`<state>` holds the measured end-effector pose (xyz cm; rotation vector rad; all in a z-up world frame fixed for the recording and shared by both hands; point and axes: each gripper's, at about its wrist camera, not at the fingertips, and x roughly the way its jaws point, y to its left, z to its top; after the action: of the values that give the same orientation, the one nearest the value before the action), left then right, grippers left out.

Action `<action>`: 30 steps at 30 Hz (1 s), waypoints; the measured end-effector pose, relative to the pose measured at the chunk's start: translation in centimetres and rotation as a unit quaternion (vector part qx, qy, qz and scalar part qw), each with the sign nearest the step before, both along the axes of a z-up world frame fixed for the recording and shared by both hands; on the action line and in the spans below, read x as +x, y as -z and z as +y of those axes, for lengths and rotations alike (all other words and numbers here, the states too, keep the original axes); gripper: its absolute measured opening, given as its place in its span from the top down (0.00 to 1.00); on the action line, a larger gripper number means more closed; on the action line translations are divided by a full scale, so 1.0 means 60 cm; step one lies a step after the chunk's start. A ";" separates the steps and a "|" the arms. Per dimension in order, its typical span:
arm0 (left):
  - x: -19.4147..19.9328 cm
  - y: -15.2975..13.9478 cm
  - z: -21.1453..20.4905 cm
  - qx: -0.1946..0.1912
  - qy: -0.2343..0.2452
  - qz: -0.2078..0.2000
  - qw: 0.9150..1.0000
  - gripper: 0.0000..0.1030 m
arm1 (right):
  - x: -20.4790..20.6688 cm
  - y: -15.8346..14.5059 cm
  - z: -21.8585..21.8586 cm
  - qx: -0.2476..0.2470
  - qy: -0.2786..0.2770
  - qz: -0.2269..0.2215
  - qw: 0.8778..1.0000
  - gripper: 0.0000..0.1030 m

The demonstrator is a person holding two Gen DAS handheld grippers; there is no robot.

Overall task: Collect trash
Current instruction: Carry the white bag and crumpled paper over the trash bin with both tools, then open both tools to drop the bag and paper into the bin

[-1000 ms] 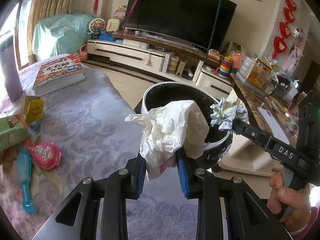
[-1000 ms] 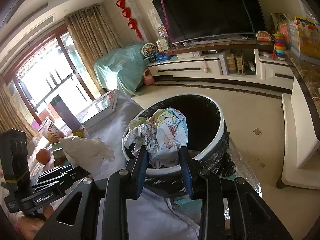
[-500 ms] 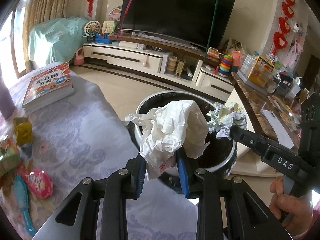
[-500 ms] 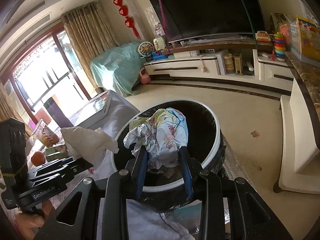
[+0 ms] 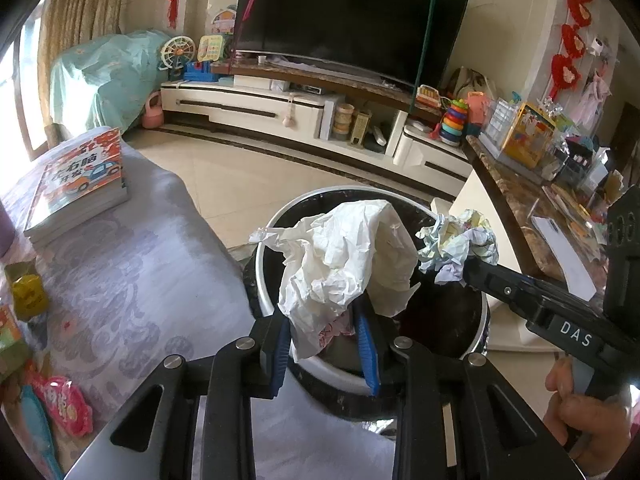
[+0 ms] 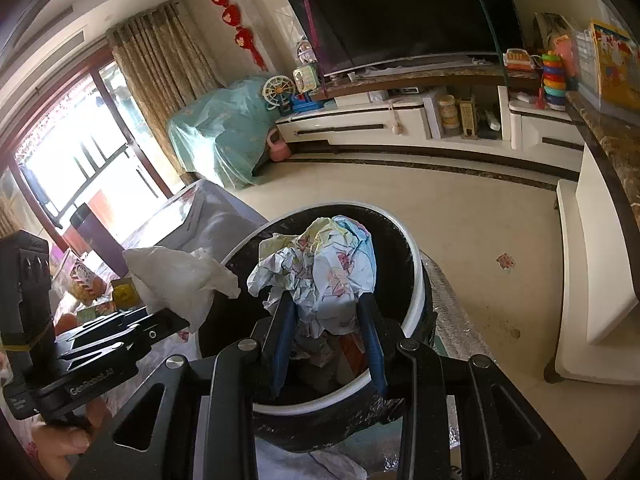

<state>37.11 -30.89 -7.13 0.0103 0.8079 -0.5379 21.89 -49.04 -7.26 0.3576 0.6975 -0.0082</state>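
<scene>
Living-room clutter fills both views: a dark TV [image 5: 348, 20] on a long white cabinet [image 5: 256, 106] along the far wall, pale floor tiles, and a lilac patterned cloth [image 5: 132, 280] covering the near-left surface. A book stack [image 5: 80, 184] lies on that cloth at the left; snack packets at the lower left edge are cut off by the fisheye rim and hard to read.

A bin [image 5: 276, 224] with a white rim and black liner stands just off the cloth's right edge. Its inside is mostly blocked by what the grippers carry; from the right wrist only a few dim scraps show at the bottom, too dark to name.

The left gripper [image 5: 325, 346] is clamped on a white bag [image 5: 344, 256], its blue pads pressing the lower folds, the crumpled bulk rising over the bin's near-left rim. A reddish print low on the bag is partly hidden between the pads.

The right gripper [image 6: 327, 334] is clamped on a paper wad [image 6: 324, 268] with pastel printing, held above the bin's open mouth. In the left view the wad [image 5: 460, 244] sits just right of the bag, apparently not touching it.

A hand [image 5: 588, 412] grips the right tool's handle at the lower right, cut off by the frame. The other hand [image 6: 60, 436] shows only as fingers at the right view's lower left.
</scene>
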 end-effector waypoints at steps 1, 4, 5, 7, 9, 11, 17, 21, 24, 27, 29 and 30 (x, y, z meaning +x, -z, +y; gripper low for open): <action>0.005 -0.001 -0.004 0.001 0.000 0.001 1.000 0.72 | 0.002 0.001 -0.001 0.001 0.000 0.001 1.000 0.69; 0.013 0.001 -0.012 0.007 0.003 0.002 1.000 0.72 | 0.006 0.001 -0.003 0.002 -0.001 0.003 1.000 0.69; 0.015 0.001 -0.016 0.009 0.004 0.003 1.000 0.72 | 0.008 0.001 -0.003 0.002 -0.001 0.004 1.000 0.69; 0.020 0.003 -0.020 0.011 0.005 0.006 1.000 0.71 | 0.011 0.001 -0.004 0.001 -0.002 0.006 1.000 0.69; 0.026 0.003 -0.023 0.012 0.005 0.008 1.000 0.71 | 0.015 0.001 -0.006 0.000 -0.002 0.007 1.000 0.69; 0.029 0.003 -0.025 0.014 0.005 0.009 1.000 0.71 | 0.017 0.002 -0.006 -0.001 -0.003 0.008 1.000 0.69; 0.032 0.002 -0.032 0.019 0.004 0.008 1.000 0.70 | 0.025 0.002 -0.007 -0.007 -0.005 0.014 1.000 0.66; 0.032 0.000 -0.035 0.021 0.003 0.009 1.000 0.58 | 0.028 0.001 -0.009 -0.012 -0.003 0.016 1.000 0.60; 0.028 -0.001 -0.033 0.024 -0.002 0.003 1.000 0.46 | 0.025 -0.002 -0.012 -0.012 0.000 0.012 1.000 0.50; 0.022 0.001 -0.030 0.023 -0.003 0.002 1.000 0.44 | 0.020 -0.005 -0.016 -0.006 0.004 0.008 1.000 0.33; 0.016 0.004 -0.025 0.024 -0.005 0.002 1.000 0.44 | 0.014 -0.008 -0.017 -0.005 0.009 0.004 1.000 0.33; 0.012 0.004 -0.022 0.023 -0.006 0.002 1.000 0.44 | 0.011 -0.009 -0.018 -0.003 0.010 0.002 1.000 0.33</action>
<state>37.86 -32.20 -7.38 0.0474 0.8231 -0.5072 22.52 -50.12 -6.71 0.3588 0.6976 -0.0307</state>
